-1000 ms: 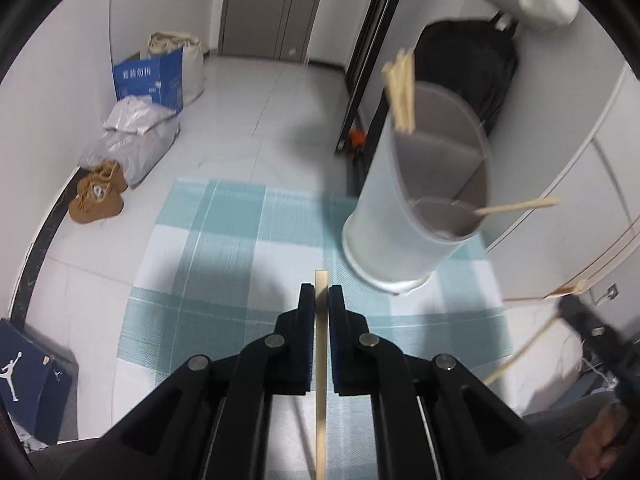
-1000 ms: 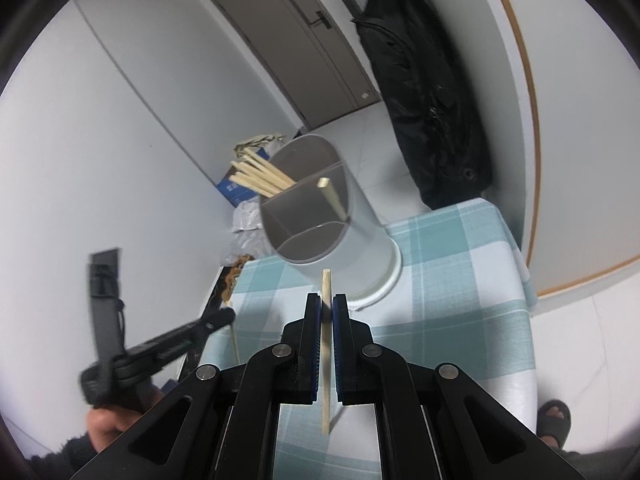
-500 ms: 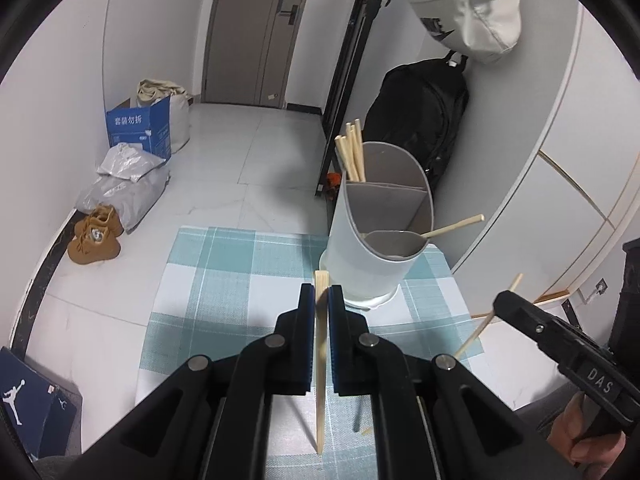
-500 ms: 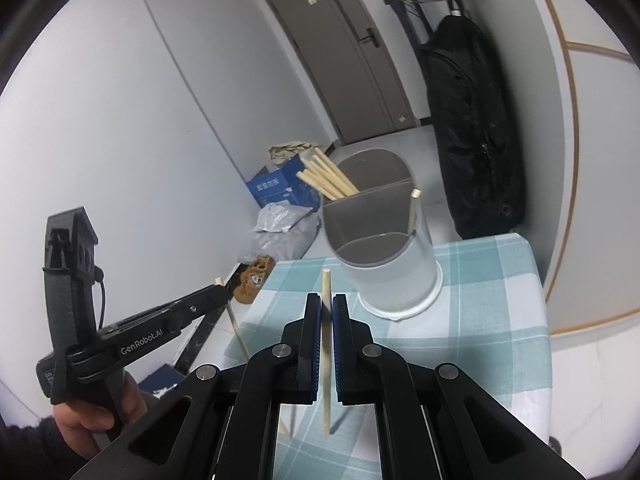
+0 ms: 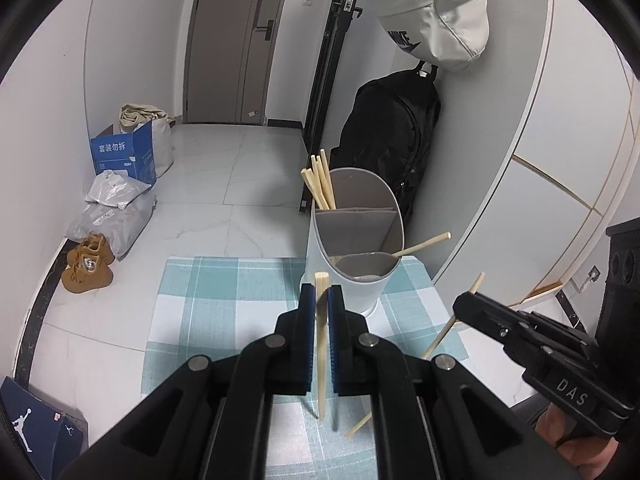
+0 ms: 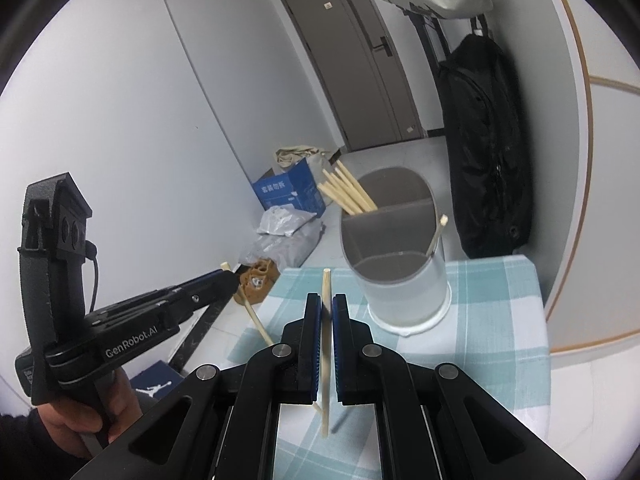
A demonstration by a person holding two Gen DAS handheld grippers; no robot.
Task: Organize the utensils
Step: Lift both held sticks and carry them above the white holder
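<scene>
A white divided utensil holder [image 5: 352, 256] [image 6: 400, 264] stands on the far side of a teal checked cloth [image 5: 224, 304] [image 6: 492, 312]. Several wooden chopsticks [image 5: 320, 180] [image 6: 348, 192] stand in its back compartment, and one chopstick [image 5: 420, 245] [image 6: 437, 232] leans in the front compartment. My left gripper [image 5: 321, 294] is shut on a chopstick [image 5: 320, 352], held upright above the cloth, short of the holder. My right gripper [image 6: 327, 300] is shut on another chopstick [image 6: 325, 352], also short of the holder. Each gripper shows in the other's view [image 5: 464, 304] [image 6: 228, 276].
A black backpack [image 5: 392, 136] and a grey bag [image 5: 436, 12] hang by the wall behind the holder. On the floor lie a blue box [image 5: 124, 152], plastic bags [image 5: 112, 208], brown shoes [image 5: 88, 268] and a shoebox [image 5: 36, 428]. A loose chopstick [image 5: 358, 428] lies on the cloth.
Both grippers have drawn back and up from the holder, each still gripping its chopstick. The holder now looks smaller and farther away in both views.
</scene>
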